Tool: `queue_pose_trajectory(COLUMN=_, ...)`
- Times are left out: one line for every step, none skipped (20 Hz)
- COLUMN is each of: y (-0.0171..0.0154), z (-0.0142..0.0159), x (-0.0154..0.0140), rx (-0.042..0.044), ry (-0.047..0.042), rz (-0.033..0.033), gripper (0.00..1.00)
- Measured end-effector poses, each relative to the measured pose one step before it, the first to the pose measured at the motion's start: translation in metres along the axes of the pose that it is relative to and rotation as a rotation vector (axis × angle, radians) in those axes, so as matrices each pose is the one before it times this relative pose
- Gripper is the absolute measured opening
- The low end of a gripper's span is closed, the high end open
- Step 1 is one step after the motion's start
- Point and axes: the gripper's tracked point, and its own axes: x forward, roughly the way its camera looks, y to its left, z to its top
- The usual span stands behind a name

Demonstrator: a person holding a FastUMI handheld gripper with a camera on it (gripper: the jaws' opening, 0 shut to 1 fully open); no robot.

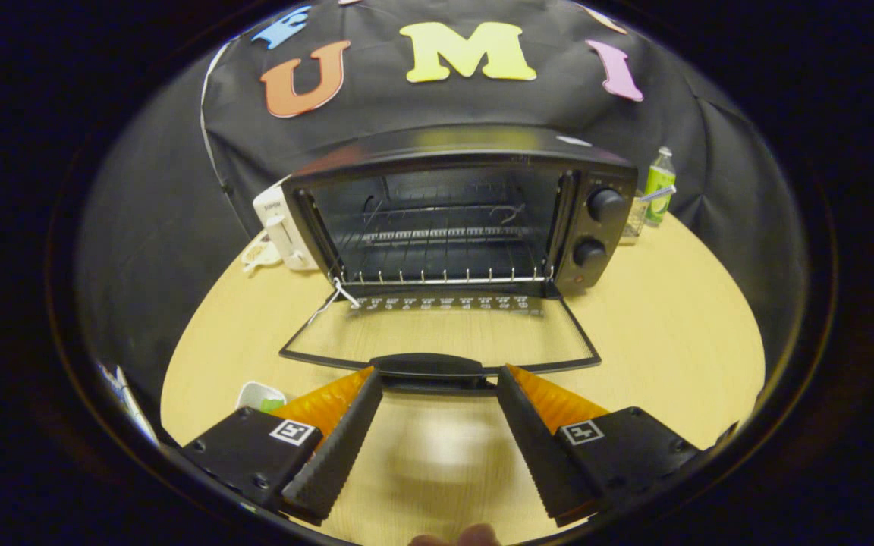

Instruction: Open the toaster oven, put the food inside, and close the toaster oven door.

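Observation:
A black toaster oven [467,220] stands on the wooden table [672,334], its glass door [441,334] folded down flat toward me. The wire rack [444,262] inside is bare. The door's black handle [429,368] lies just ahead of my fingertips. My gripper [437,379] is open, its two black fingers with orange backs spread either side of the handle, nothing between them. A small white dish with something green [259,396] sits on the table just left of my left finger, partly hidden by it.
A white toaster [279,227] stands left of the oven. A green bottle [659,186] and a small clear container [636,216] stand to the oven's right. Bare table extends on the oven's right side. A fingertip [456,537] shows below the gripper.

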Motion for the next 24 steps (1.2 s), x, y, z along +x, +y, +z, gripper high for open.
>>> queue_pose_trajectory(y=-0.00119, z=0.00421, x=-0.00318, rx=-0.00779, ry=-0.01147, rz=-0.00019, gripper=1.00)
queue_pose_trajectory(y=-0.00109, z=0.00463, x=-0.00600, rx=-0.01059, ry=-0.01434, rz=0.00162, gripper=1.00)
queue_pose_trajectory(y=-0.00109, z=0.00489, x=-0.00584, rx=-0.00694, ry=-0.01053, rz=0.00321, gripper=1.00)
queue_pose_trajectory(y=-0.00206, z=0.00188, x=-0.00586, rx=-0.00467, ry=-0.00952, rz=0.00219, gripper=1.00)
queue_pose_trajectory(y=-0.00175, z=0.00228, x=-0.00601, rx=-0.00333, ry=-0.00757, rz=0.00266, gripper=1.00)
queue_pose_trajectory(y=-0.00239, z=0.00300, x=-0.00768, rx=-0.00469, ry=-0.01121, rz=0.00254, gripper=1.00)
queue_pose_trajectory(y=-0.00344, z=0.00596, x=-0.00869, rx=-0.00506, ry=-0.01522, rz=0.00373, gripper=1.00)
queue_pose_trajectory(y=-0.00387, z=0.00707, x=-0.01040, rx=-0.00548, ry=-0.01857, rz=0.00543, gripper=1.00)
queue_pose_trajectory(y=-0.00311, z=0.00766, x=-0.00890, rx=-0.00479, ry=-0.01742, rz=0.00727, gripper=1.00)
queue_pose_trajectory(y=-0.00015, z=0.00611, x=-0.00880, rx=-0.00144, ry=-0.01531, rz=0.01434, gripper=1.00)
queue_pose_trajectory(y=-0.00269, z=0.00641, x=-0.00892, rx=-0.00022, ry=-0.01176, rz=0.00839, gripper=1.00)
queue_pose_trajectory(y=-0.00359, z=0.00790, x=-0.00852, rx=0.00011, ry=-0.01426, rz=0.00392, gripper=1.00)
queue_pose_trajectory(y=-0.00177, z=0.00860, x=-0.00940, rx=0.00241, ry=-0.01260, rz=0.00587, gripper=1.00)
queue_pose_trajectory(y=-0.00011, z=0.00636, x=-0.00762, rx=0.00133, ry=-0.01148, rz=0.00733, gripper=1.00)
queue_pose_trajectory(y=0.00176, z=0.00680, x=-0.00838, rx=-0.00315, ry=-0.00832, rz=0.01459, gripper=1.00)
queue_pose_trajectory(y=0.00297, z=0.00386, x=-0.00702, rx=-0.00534, ry=-0.00365, rz=0.01578, gripper=1.00)
queue_pose_trajectory(y=0.00357, z=0.00174, x=-0.00705, rx=-0.00966, ry=0.00199, rz=0.02256, gripper=1.00)
queue_pose_trajectory(y=0.00630, z=-0.00118, x=-0.00461, rx=-0.00703, ry=0.01243, rz=0.02857, gripper=1.00)
queue_pose_trajectory(y=0.00866, z=-0.00266, x=-0.00303, rx=-0.00453, ry=0.01866, rz=0.03586, gripper=1.00)
queue_pose_trajectory(y=0.00796, z=-0.00227, x=-0.00161, rx=0.00631, ry=0.02038, rz=0.03617, gripper=1.00)
queue_pose_trajectory(y=0.00913, z=-0.00504, x=-0.00038, rx=0.00992, ry=0.02555, rz=0.03178, gripper=1.00)
queue_pose_trajectory(y=0.00785, z=-0.00432, x=0.00051, rx=0.00878, ry=0.02142, rz=0.02639, gripper=1.00)
queue_pose_trajectory(y=0.00642, z=-0.00466, x=0.00181, rx=0.00080, ry=0.02388, rz=0.02040, gripper=1.00)
queue_pose_trajectory(y=0.00546, z=-0.00443, x=0.00421, rx=-0.00380, ry=0.02137, rz=0.01939, gripper=1.00)
